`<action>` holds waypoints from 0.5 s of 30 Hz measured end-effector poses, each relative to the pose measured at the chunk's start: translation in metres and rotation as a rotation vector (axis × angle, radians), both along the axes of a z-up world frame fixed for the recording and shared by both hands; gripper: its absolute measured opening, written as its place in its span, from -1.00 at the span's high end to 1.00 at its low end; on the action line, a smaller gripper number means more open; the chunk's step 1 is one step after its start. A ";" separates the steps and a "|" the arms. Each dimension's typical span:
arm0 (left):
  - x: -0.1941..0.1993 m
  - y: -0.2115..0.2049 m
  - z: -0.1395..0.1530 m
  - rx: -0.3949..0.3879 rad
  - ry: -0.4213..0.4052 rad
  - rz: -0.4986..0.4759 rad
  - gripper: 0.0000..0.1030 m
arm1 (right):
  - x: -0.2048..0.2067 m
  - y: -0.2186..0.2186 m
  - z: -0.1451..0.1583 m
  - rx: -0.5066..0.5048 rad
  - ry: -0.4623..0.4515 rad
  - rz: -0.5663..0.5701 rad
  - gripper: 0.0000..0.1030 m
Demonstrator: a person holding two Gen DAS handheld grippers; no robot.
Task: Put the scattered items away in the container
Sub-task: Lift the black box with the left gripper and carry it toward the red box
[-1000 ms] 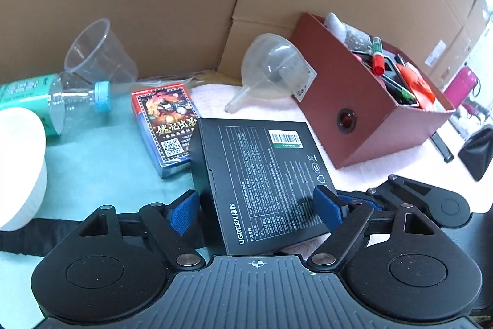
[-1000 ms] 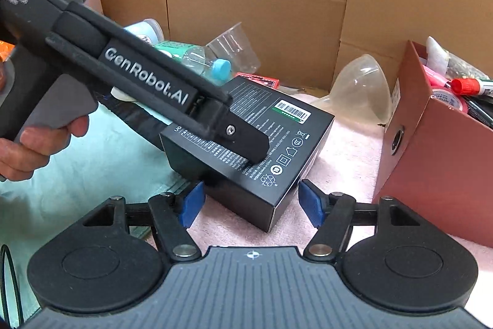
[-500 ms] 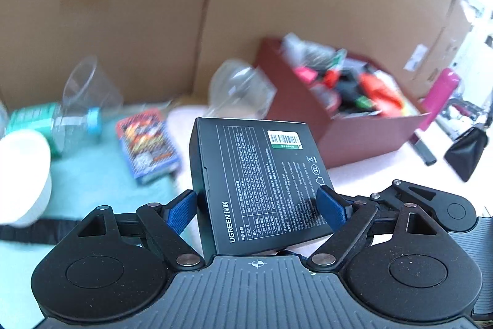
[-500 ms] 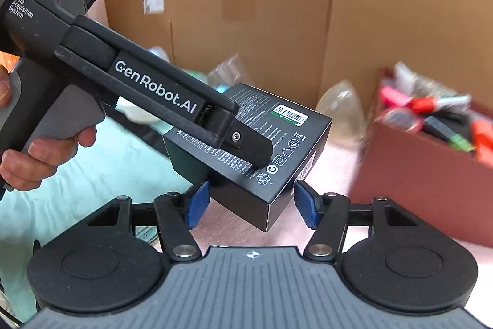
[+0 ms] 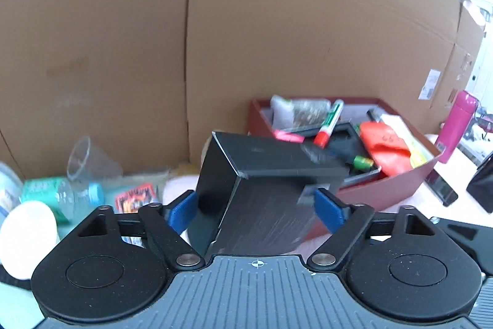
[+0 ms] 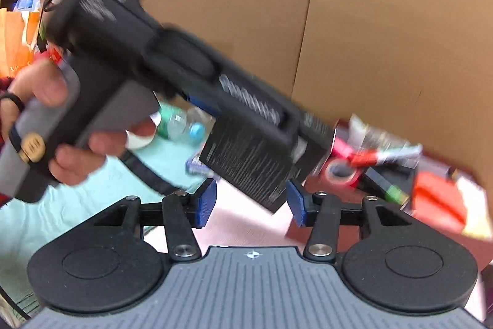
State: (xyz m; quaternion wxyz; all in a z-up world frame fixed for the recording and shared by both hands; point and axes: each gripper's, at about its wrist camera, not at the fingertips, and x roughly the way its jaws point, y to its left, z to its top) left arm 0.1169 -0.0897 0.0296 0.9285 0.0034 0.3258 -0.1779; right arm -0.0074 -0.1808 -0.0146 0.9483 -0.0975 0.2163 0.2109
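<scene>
Left wrist view is filled at top by tall cardboard walls (image 5: 277, 20). At four o'clock of centre stands the red container (image 5: 400, 184), crowded with markers and an orange packet (image 5: 385, 147). At six o'clock the black box (image 5: 262, 190) is lifted off the table and tilted, its far corner overlapping the container's near rim. The left gripper (image 5: 255, 210) is clenched on the black box, blue pads pressing its two sides. At nine o'clock lie a clear cup (image 5: 89, 159) and a bottle (image 5: 61, 190). In the right wrist view, the right gripper (image 6: 251, 202) has just been closing; its pads stand below the box's lower corner, apparently touching nothing.
</scene>
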 end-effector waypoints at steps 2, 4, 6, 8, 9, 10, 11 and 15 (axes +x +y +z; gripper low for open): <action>0.008 0.003 -0.014 0.007 0.063 -0.007 -0.61 | 0.006 0.000 -0.011 0.011 0.036 -0.002 -0.14; 0.016 0.008 -0.031 -0.001 0.126 -0.012 -0.58 | 0.013 -0.004 -0.021 0.004 0.054 -0.021 -0.25; 0.024 0.017 -0.045 -0.039 0.174 -0.003 -0.57 | 0.021 -0.003 -0.028 -0.020 0.070 -0.040 -0.25; 0.030 0.023 -0.053 -0.072 0.208 -0.001 -0.54 | 0.024 0.000 -0.034 -0.027 0.094 -0.039 -0.25; 0.032 0.027 -0.056 -0.087 0.224 -0.001 -0.54 | 0.028 0.001 -0.037 -0.031 0.104 -0.040 -0.25; 0.032 0.031 -0.059 -0.096 0.231 0.000 -0.55 | 0.031 0.002 -0.039 -0.038 0.110 -0.045 -0.28; 0.032 0.033 -0.060 -0.097 0.227 0.001 -0.57 | 0.034 0.002 -0.042 -0.047 0.114 -0.057 -0.30; 0.032 0.038 -0.064 -0.090 0.217 -0.012 -0.57 | 0.041 0.006 -0.057 -0.047 0.137 -0.096 -0.36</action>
